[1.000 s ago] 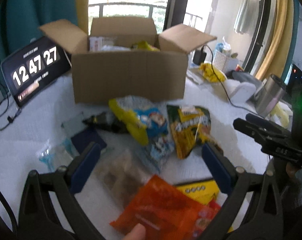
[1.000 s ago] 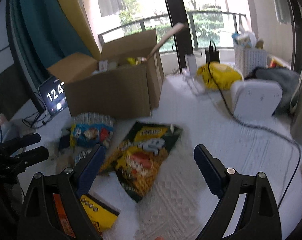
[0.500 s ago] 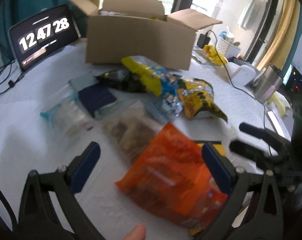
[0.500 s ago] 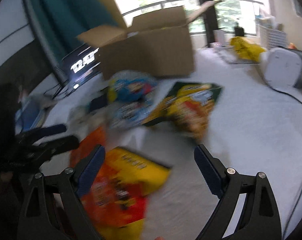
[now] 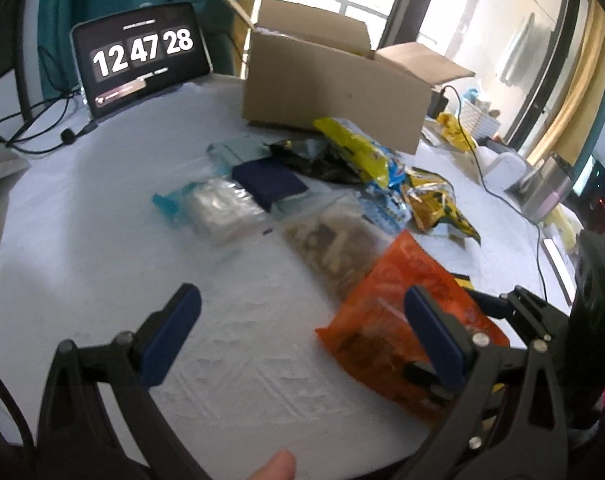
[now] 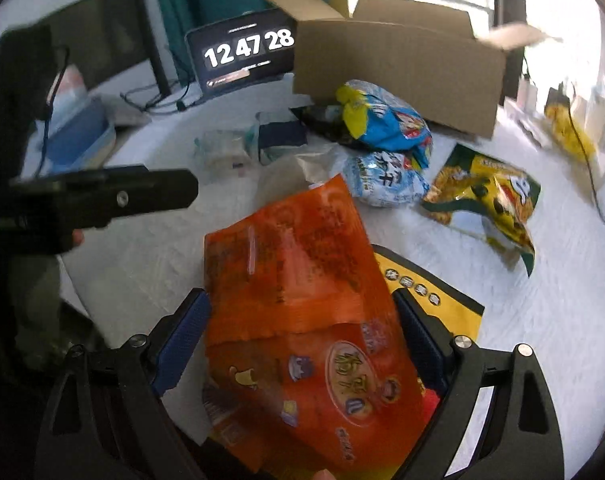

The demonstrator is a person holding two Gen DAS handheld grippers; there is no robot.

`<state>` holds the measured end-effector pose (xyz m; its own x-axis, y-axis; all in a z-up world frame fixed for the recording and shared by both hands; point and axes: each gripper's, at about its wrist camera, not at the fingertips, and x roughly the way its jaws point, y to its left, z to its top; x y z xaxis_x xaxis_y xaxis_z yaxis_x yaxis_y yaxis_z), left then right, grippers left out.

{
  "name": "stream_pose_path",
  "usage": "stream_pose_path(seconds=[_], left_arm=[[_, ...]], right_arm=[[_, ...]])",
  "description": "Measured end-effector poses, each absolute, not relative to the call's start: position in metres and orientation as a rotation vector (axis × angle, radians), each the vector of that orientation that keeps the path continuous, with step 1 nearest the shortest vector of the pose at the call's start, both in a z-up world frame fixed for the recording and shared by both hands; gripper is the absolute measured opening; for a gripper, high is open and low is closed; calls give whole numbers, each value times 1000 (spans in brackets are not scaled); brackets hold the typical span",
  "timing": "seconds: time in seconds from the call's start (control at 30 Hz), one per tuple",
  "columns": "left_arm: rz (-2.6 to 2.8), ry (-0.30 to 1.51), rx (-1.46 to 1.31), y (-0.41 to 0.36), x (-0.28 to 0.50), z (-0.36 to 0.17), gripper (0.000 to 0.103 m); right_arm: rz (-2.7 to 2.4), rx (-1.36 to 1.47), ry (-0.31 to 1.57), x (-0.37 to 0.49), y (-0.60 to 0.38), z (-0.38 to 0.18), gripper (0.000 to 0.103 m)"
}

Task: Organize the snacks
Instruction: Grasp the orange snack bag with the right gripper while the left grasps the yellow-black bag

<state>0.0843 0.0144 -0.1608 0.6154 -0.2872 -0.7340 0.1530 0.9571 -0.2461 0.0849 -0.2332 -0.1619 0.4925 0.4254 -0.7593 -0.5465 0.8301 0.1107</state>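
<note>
An orange snack bag lies at the table's near edge, partly over a yellow packet. My right gripper is open with a finger on either side of the orange bag. My left gripper is open and empty over bare cloth, left of the orange bag; it shows at the left of the right wrist view. An open cardboard box stands at the back. Other snacks lie before it: a blue and yellow bag, a green and yellow chip bag, a clear bag of brown pieces.
A clock tablet leans at the back left with cables beside it. A dark blue box and a clear packet lie mid-table. A steel cup and a black cable are on the right.
Both grippers swung left and pulled back toward the near edge. My right gripper came down around the orange bag. My left gripper moved off the bag to bare cloth.
</note>
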Motion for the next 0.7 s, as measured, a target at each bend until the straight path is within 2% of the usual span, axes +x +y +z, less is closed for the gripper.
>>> stream_pose_path(seconds=[0.07, 0.13, 0.2, 0.3, 0.7], left_arm=[[-252, 874, -168, 15, 83, -162, 102], [-250, 874, -165, 13, 83, -162, 102], [-249, 873, -156, 9, 83, -161, 102], [-247, 875, -138, 0, 83, -159, 102], [-261, 891, -64, -60, 83, -152, 102]], right_arm=[[583, -162, 866, 85, -233, -164, 92], [581, -184, 855, 82, -233, -163, 83], [621, -170, 849, 79, -237, -161, 58], [649, -175, 825, 73, -240, -160, 45], [593, 47, 704, 87, -327, -125, 42]])
